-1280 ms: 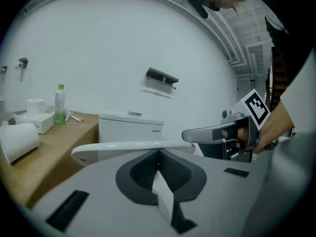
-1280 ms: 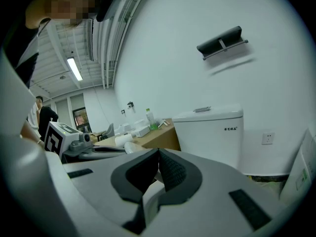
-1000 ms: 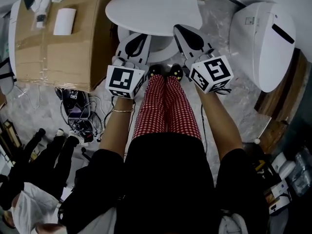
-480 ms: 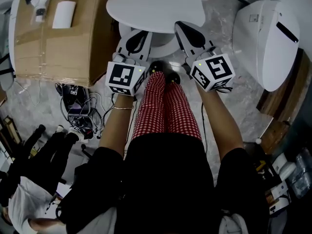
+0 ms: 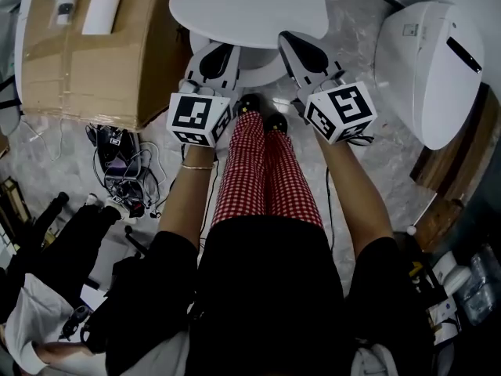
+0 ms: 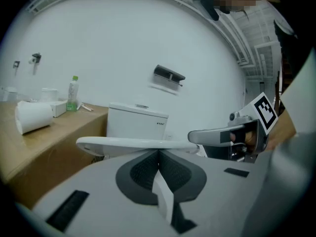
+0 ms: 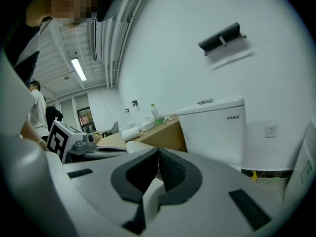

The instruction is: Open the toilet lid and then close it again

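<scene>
Toilet lid (image 5: 249, 10) lies shut.
Left gripper (image 5: 218, 59) and right gripper (image 5: 301, 53) hover near, fingers pressed together, empty; whether unopened or already reclosed is unclear.

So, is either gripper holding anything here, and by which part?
Nothing is held: the left gripper and right gripper are both shut, empty; the toilet lid lies closed ahead.
</scene>
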{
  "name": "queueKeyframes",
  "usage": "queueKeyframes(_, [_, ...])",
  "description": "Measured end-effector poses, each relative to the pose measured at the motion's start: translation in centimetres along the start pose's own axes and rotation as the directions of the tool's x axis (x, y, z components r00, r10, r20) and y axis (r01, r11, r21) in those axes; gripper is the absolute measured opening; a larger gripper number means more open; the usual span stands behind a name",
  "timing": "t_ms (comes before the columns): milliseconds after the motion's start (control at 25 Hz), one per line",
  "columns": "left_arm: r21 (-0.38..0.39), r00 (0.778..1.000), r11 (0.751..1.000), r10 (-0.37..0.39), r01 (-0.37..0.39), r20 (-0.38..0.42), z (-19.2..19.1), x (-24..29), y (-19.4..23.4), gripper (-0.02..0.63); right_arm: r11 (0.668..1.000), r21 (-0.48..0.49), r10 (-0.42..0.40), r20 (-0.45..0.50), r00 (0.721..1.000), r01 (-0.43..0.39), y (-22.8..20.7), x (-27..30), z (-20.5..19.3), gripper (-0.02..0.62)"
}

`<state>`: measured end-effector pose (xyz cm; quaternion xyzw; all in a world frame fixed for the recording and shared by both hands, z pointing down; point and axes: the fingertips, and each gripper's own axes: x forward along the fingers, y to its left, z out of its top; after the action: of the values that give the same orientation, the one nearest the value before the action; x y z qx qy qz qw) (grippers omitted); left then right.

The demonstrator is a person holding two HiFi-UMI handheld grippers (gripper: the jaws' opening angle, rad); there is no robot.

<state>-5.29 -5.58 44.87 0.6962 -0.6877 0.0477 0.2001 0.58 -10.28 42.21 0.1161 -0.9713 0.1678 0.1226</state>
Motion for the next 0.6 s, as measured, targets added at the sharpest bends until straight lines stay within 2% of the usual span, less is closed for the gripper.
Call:
queueKeyframes(360, [0.042, 1.0, 0.999, 0.015, -0.015, -0.02, -1.7, -0.5, -0.1, 0.003, 1.0, 0.003, 0.019, -0.023, 1.0, -0.019, 0.3, -0.5, -1.8, 0.019])
queueKeyframes(600, [0.014, 0.999, 0.999, 0.032, -0.032, -0.009, -2.6, -0.7, -0.1, 0.003, 0.999, 0.004, 0.04, -0.026, 0.999, -0.04, 0.7, -0.9, -2.8, 0.02])
